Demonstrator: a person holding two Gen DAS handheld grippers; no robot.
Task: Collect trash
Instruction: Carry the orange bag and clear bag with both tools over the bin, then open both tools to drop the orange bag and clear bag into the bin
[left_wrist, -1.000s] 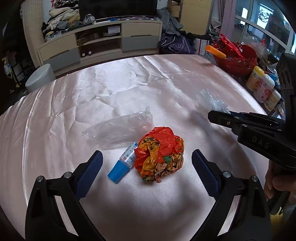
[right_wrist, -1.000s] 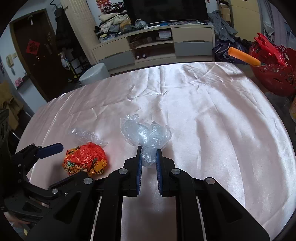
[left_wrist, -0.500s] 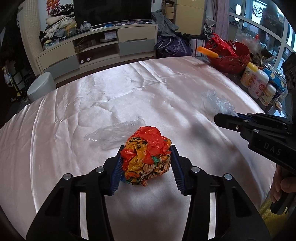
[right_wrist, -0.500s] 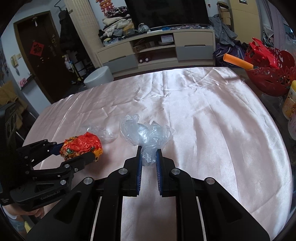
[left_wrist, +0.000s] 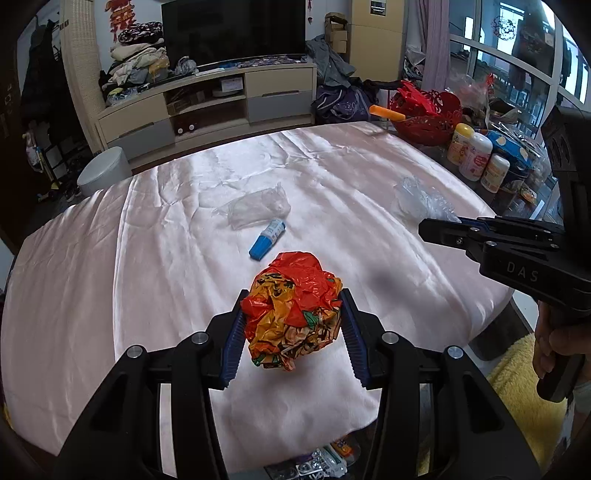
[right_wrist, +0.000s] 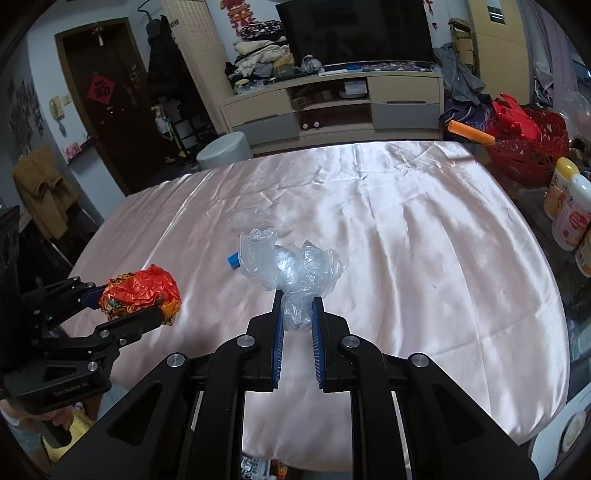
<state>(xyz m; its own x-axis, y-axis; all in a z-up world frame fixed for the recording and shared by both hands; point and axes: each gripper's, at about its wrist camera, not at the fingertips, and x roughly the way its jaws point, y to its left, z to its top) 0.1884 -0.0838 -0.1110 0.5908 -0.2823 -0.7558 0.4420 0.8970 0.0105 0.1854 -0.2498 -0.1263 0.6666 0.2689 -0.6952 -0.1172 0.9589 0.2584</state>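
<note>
Gripping a crumpled orange-red wrapper (left_wrist: 293, 312), left gripper (left_wrist: 291, 332).

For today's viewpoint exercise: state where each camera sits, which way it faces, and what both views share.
Left wrist: on the left gripper, facing the TV wall across the pink tablecloth; jaws clamp the orange wrapper; the right hand shows.
Right wrist: on the right gripper, facing likewise; jaws pinch the clear plastic bag.
Shared: wrapper, bag, blue tube, red basket, each other's gripper.
</note>
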